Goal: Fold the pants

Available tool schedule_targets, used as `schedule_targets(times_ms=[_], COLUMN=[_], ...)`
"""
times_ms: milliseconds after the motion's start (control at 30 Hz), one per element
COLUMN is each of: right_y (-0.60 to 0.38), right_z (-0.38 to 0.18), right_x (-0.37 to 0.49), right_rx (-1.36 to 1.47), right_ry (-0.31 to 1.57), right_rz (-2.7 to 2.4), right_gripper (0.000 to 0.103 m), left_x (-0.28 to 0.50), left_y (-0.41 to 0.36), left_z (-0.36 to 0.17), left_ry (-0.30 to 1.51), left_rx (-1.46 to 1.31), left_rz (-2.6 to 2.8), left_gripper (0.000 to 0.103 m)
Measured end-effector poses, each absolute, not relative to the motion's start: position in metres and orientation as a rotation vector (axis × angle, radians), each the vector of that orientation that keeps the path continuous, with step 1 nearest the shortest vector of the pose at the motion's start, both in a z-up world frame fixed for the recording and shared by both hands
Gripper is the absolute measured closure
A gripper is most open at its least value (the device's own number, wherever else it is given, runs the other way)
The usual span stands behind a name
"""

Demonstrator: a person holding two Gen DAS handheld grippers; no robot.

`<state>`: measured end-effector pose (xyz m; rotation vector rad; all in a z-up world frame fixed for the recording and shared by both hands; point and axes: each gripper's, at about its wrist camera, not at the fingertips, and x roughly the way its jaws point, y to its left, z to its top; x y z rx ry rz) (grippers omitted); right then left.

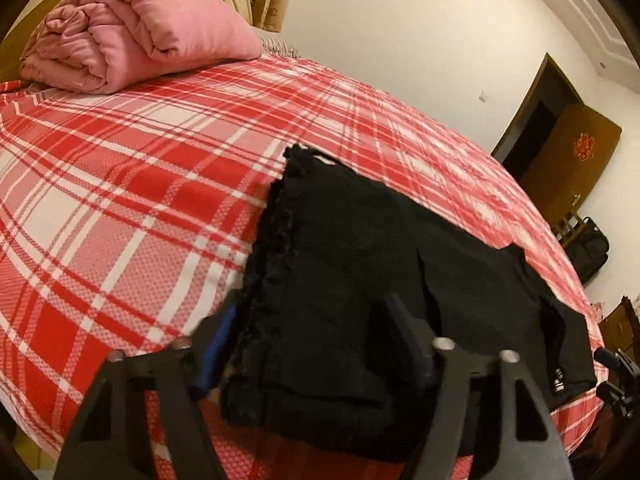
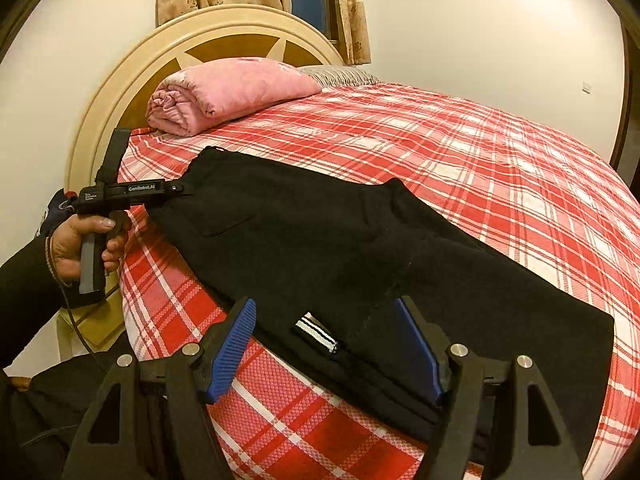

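Black cloth, the pants (image 2: 320, 248), lies spread near the front edge of the plaid bedsheet (image 2: 480, 168), already doubled over itself, with a small striped label (image 2: 318, 332) showing at the end nearest the right gripper (image 2: 324, 344). Taking the pants as landmark: a rolled pink quilt (image 2: 228, 92) sits well beyond them against the headboard (image 2: 120, 92), and both tools work at their near edge. The right gripper stands spread wide, its blue pads (image 2: 230, 350) straddling the label corner, one pad off the cloth over the sheet and the other resting against the fabric; nothing is pinched. The left gripper (image 1: 312, 320), seen in the right wrist view held by a hand (image 2: 86, 244) at the far-left corner of the pants, is also parted in its own view, one finger beside the thick stacked edge and one on top of the cloth; whether that edge actually sits between the fingers is hard to say, as dark fabric and dark fingers blur together there. My reading is that a first fold is made and the step in hand is taking hold of the two near corners for another fold. That calls for both tools to close on all the layers at once, then lift evenly and carry the edge across the pants so the corners meet without the lower layers slipping.
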<state>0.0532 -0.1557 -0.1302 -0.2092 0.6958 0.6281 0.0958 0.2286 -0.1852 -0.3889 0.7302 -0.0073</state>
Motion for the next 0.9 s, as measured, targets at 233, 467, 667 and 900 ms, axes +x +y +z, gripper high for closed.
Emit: schedule_targets(times_ms=[233,467,667,900], right_y=[-0.175,-0.220,-0.276,-0.330], right_z=[-0.115,-0.099,-0.094,-0.097], right_x=[0.050,0.056,0.060,0.057], right_rx=[-0.160,-0.110,-0.007,0.074], right_ry=[0.646,0.617,0.630,0.654], right_rz=[0.589,0.458,0.341,0.228], right_gripper=[0.031,0.031,0.031,0.031], left_x=[0.083,0.074,0.081,0.095], left_y=[0.221,0.172,0.108,0.047], left_z=[-0.156,-0.083,-0.033,-0.008], left_ry=[0.656,0.520,0.459,0.464], left_rx=[-0.458,-0.388,-0.306,-0.232], left_rz=[-0.067,-0.197,-0.354,-0.477], left_gripper=[0.076,0.077,0.078,0.078])
